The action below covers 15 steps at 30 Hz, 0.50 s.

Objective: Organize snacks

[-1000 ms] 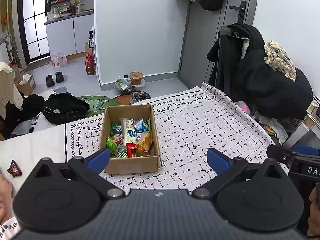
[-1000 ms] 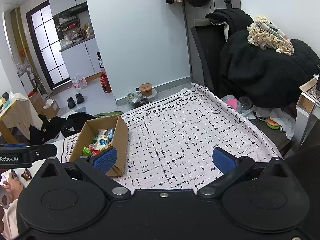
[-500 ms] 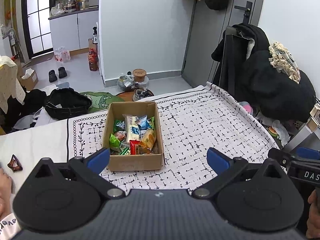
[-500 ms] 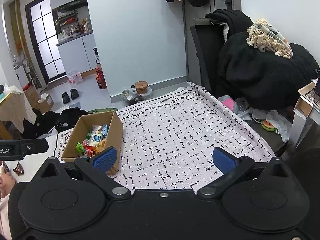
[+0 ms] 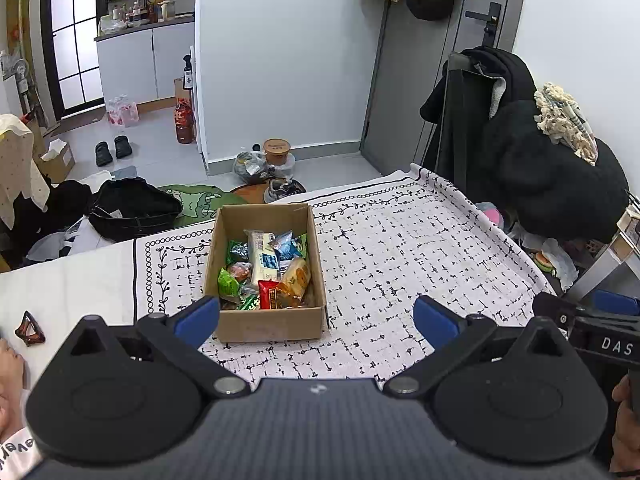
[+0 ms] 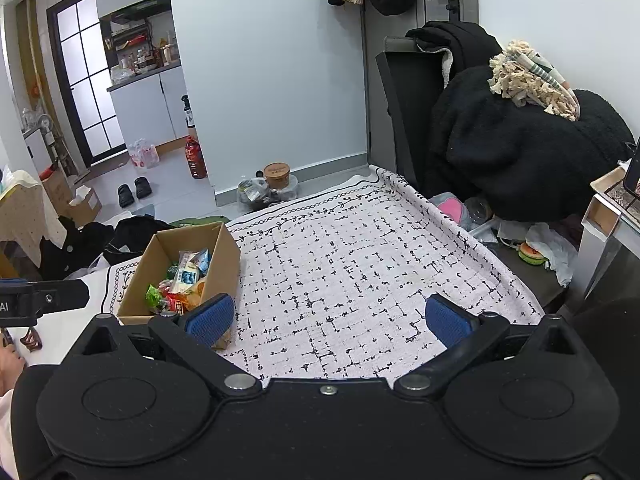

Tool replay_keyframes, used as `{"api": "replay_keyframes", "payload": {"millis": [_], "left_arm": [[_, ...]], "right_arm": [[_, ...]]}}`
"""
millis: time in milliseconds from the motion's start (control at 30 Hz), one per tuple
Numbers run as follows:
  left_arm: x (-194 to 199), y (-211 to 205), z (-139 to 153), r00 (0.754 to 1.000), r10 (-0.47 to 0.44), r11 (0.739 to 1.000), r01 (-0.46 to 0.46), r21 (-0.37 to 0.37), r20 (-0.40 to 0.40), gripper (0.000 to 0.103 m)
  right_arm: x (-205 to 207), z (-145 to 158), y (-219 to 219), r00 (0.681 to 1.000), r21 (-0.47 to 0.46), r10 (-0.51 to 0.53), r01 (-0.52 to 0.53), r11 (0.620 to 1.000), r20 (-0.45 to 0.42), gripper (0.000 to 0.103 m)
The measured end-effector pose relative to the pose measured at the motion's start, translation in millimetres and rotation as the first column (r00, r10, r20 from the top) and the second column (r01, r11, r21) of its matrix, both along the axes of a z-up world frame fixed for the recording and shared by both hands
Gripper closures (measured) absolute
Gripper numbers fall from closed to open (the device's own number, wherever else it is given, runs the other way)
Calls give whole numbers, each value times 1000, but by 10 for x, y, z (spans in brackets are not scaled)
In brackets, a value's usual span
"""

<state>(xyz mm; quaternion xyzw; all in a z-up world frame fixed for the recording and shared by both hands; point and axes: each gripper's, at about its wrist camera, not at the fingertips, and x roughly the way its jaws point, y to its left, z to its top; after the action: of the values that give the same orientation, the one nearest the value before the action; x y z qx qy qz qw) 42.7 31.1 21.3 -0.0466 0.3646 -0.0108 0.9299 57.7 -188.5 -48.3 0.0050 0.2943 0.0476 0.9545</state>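
Both my claws hover with nothing between their blue pads: my left claw (image 5: 316, 316) spread wide just short of the open brown cardboard box (image 5: 266, 268), my right claw (image 6: 328, 320) equally spread, with the box off to its left. The box sits on the white black-patterned cloth (image 5: 400, 256) covering the tabletop, and the mixed snack packets (image 5: 264, 268) lie heaped inside it, overlapping. I judge the risk is pinching two crinkly packets at once, or nudging the light box so it slides on the cloth.
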Motion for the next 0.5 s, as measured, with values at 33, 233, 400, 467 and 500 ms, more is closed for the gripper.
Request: {"api": "replay_keyframes", "payload": {"millis": [33,233,400,467,500], "left_arm": [[-2,-3,4,1000,-2,1000,2,1,1,0],[-18,-12,10,1000,-3,1000,3,1,7,0],[-26,-13,20,1000,-3,1000,3,1,9,0],[-29,-13,24,1000,-4,1000,4,1,10,0],[-26,-13,22,1000,-4,1000,4,1,10,0]], "right_arm": [[0,2,4,1000,-1,0,0,1000,0,0],[-2,7,5,1000,-1,0,0,1000,2,0],[-4,11,2,1000,-2,0,0,1000,2,0],[-4,12,1,1000,-2,0,0,1000,2,0],[-3,10,1,1000,-2,1,-1,1000,1,0]]}}
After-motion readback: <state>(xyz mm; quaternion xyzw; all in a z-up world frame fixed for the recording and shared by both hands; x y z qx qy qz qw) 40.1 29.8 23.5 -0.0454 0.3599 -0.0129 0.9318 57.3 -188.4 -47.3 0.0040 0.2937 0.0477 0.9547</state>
